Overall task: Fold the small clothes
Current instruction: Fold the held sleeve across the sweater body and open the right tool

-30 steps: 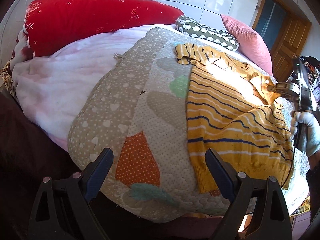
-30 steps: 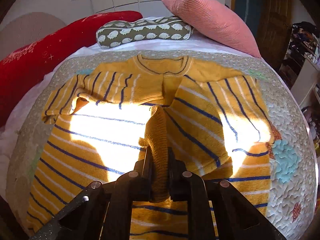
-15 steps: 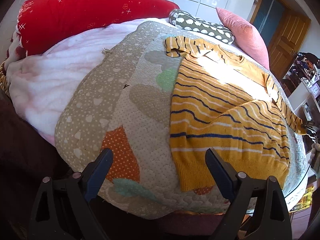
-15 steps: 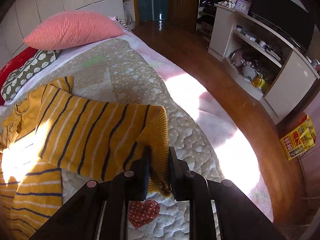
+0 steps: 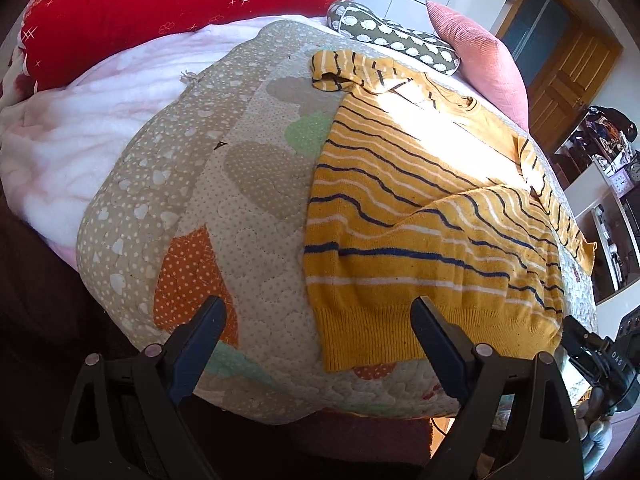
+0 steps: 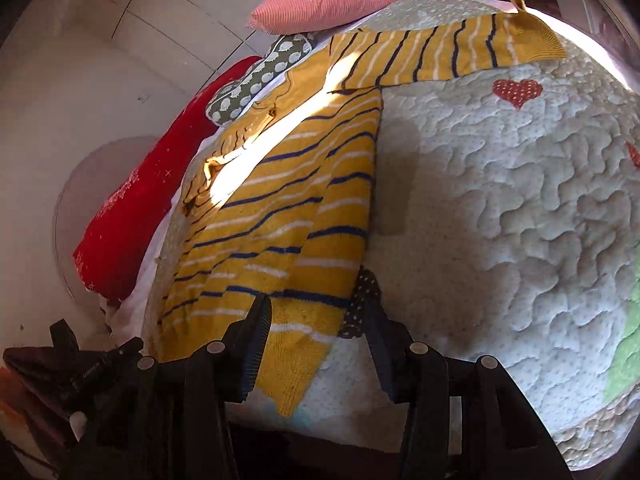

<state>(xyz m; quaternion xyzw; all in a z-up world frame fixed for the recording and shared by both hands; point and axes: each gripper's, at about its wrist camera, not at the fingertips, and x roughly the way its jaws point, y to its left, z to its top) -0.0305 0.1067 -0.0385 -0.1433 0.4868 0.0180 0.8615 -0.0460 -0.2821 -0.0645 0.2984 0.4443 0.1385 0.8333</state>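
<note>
A yellow sweater (image 5: 420, 216) with navy and white stripes lies flat on the quilt (image 5: 248, 208). One sleeve (image 6: 440, 52) stretches out sideways across the quilt, while the other sleeve (image 5: 344, 70) is bunched near the collar. My left gripper (image 5: 318, 312) hovers open over the near hem, with nothing between its fingers. My right gripper (image 6: 316, 316) is at the opposite hem corner of the sweater (image 6: 280, 216). Its jaws are opening, and the hem lies below the gap untouched by the pads.
The quilt (image 6: 500, 200) covers a bed. At its head are a red pillow (image 5: 160, 12), a pink pillow (image 5: 480, 52) and a green patterned cushion (image 5: 400, 40). A white blanket (image 5: 80, 140) lies to the left. A wooden door (image 5: 568, 64) and white shelves (image 5: 600, 240) stand beyond the bed.
My right gripper carried the sleeve cuff outward, let it go and swung down to the hem corner. The sleeve now lies spread out. My left gripper edged closer to the hem.
</note>
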